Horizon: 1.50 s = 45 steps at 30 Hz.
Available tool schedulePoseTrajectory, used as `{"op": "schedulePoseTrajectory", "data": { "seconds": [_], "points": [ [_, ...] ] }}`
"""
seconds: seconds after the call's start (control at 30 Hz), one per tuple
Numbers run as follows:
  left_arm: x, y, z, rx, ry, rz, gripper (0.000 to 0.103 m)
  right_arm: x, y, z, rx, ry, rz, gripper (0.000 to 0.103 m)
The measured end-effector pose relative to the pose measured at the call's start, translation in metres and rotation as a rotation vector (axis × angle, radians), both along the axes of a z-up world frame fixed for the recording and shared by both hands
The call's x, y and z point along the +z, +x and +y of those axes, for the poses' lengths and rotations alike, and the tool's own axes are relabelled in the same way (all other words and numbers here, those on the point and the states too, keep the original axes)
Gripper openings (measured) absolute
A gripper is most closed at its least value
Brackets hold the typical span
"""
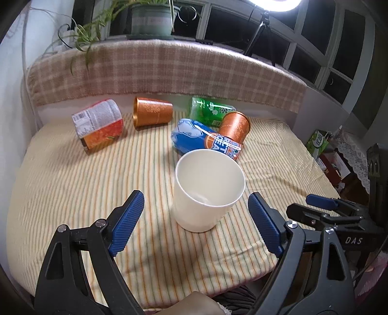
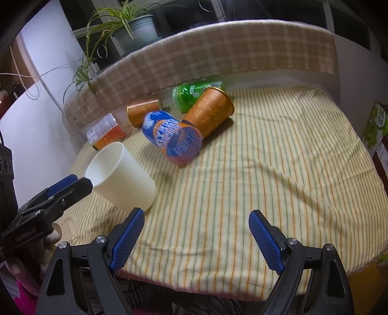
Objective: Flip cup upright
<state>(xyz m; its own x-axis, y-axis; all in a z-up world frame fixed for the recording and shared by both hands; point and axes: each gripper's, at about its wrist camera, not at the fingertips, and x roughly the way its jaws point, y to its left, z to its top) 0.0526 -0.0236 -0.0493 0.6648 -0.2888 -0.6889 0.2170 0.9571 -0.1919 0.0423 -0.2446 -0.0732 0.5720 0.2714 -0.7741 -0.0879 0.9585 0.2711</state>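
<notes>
A white paper cup (image 1: 208, 191) stands upright on the striped cloth (image 1: 72, 184), its mouth facing up. My left gripper (image 1: 196, 218) is open, its blue pads on either side of the cup and apart from it. The cup also shows in the right wrist view (image 2: 121, 177) at the left. My right gripper (image 2: 194, 240) is open and empty over bare cloth near the front edge. Several cups lie on their sides behind: an orange cup (image 1: 151, 111), a second orange cup (image 1: 236, 126), a blue and orange cup (image 1: 206, 138), a green cup (image 1: 209, 111) and a red and white cup (image 1: 99, 123).
A checked padded backrest (image 1: 165, 70) runs behind the cloth. A potted plant (image 1: 150, 19) stands on the sill above it. A tripod with a ring light (image 1: 259, 31) is at the back right. Boxes (image 1: 317, 140) lie off the table's right edge.
</notes>
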Motion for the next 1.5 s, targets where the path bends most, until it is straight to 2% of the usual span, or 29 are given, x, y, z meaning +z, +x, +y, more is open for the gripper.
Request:
{"op": "schedulePoseTrajectory", "data": {
  "seconds": [0.23, 0.43, 0.5, 0.6, 0.93, 1.5],
  "points": [
    [0.024, -0.022, 0.012, 0.063, 0.031, -0.110, 0.090, 0.018, -0.001, 0.014, 0.012, -0.032, -0.082, 0.091],
    [0.043, -0.037, 0.020, 0.125, 0.048, -0.196, 0.093, 0.035, -0.006, 0.030, 0.018, -0.094, -0.181, 0.099],
    [0.048, -0.041, 0.023, 0.143, 0.055, -0.227, 0.103, 0.039, -0.008, 0.035, 0.019, -0.110, -0.211, 0.101],
    [0.054, -0.046, 0.024, 0.172, 0.072, -0.268, 0.103, 0.044, -0.011, 0.040, 0.018, -0.128, -0.244, 0.103],
    [0.058, -0.051, 0.026, 0.200, 0.080, -0.291, 0.103, 0.052, -0.017, 0.041, -0.035, -0.168, -0.310, 0.103],
    [0.059, -0.050, 0.027, 0.201, 0.079, -0.290, 0.103, 0.050, -0.015, 0.037, -0.061, -0.165, -0.305, 0.103]
  ]
}}
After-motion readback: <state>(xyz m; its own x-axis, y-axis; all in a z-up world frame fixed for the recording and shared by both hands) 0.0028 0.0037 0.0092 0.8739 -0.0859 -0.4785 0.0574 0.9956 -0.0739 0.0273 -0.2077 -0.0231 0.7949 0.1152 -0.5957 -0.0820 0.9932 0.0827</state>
